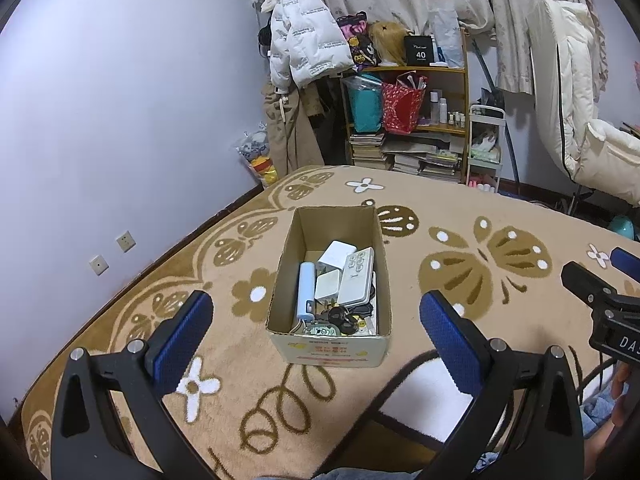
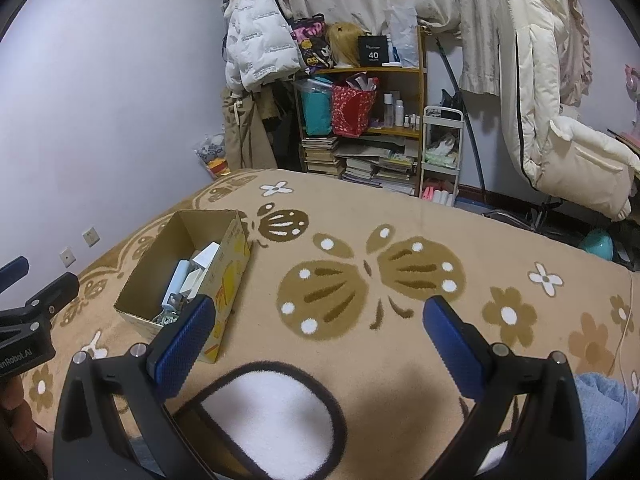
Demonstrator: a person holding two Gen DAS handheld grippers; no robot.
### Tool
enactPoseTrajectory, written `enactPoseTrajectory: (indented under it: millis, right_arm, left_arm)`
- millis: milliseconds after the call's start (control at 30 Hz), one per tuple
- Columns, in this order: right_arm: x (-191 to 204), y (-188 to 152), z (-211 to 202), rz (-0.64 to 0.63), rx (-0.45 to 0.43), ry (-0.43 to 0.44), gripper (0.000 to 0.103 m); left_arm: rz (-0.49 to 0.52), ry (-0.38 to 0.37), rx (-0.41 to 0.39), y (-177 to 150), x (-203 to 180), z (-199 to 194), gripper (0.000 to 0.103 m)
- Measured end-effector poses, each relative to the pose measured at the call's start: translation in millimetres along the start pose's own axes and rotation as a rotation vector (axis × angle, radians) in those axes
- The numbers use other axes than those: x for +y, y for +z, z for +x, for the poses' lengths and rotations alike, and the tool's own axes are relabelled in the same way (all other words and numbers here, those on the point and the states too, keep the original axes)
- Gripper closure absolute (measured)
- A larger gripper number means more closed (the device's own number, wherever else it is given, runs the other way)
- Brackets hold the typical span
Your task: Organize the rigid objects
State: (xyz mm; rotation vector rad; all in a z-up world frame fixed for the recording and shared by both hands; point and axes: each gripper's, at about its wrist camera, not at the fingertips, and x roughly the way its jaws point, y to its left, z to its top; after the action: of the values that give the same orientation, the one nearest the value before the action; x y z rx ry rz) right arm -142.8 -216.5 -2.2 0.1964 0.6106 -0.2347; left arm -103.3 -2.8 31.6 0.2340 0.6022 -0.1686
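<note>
A cardboard box (image 1: 298, 236) stands open on the patterned blanket (image 1: 460, 216). Inside lie a white remote (image 1: 356, 278), a light-blue cylinder (image 1: 306, 292), two white adapters (image 1: 336, 256) and black keys (image 1: 340, 316). My left gripper (image 1: 316, 312) hovers open just short of the box, nothing between its blue pads. In the right wrist view the box (image 2: 236, 276) sits to the left, and my right gripper (image 2: 320, 312) is open over bare blanket, its left pad (image 2: 180, 344) overlapping the box's near corner. The right gripper's body also shows at the left wrist view's right edge.
A wooden shelf (image 1: 464, 80) with bags, bottles and stacked books stands beyond the blanket's far edge. A white puffer jacket (image 1: 304, 36) hangs left of it, a cream coat (image 1: 568, 92) on the right. The wall (image 1: 100, 120) runs along the left.
</note>
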Motion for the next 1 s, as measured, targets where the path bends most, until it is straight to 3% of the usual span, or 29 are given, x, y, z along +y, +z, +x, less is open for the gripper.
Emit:
enactPoseTrajectory:
  millis: [1000]
  right_arm:
    - [-4.9,-4.5,2.9,0.007,0.007,-0.007,0.000]
  left_arm:
    - [-0.010,0.018,0.021,2.3,4.4,6.3,0.001]
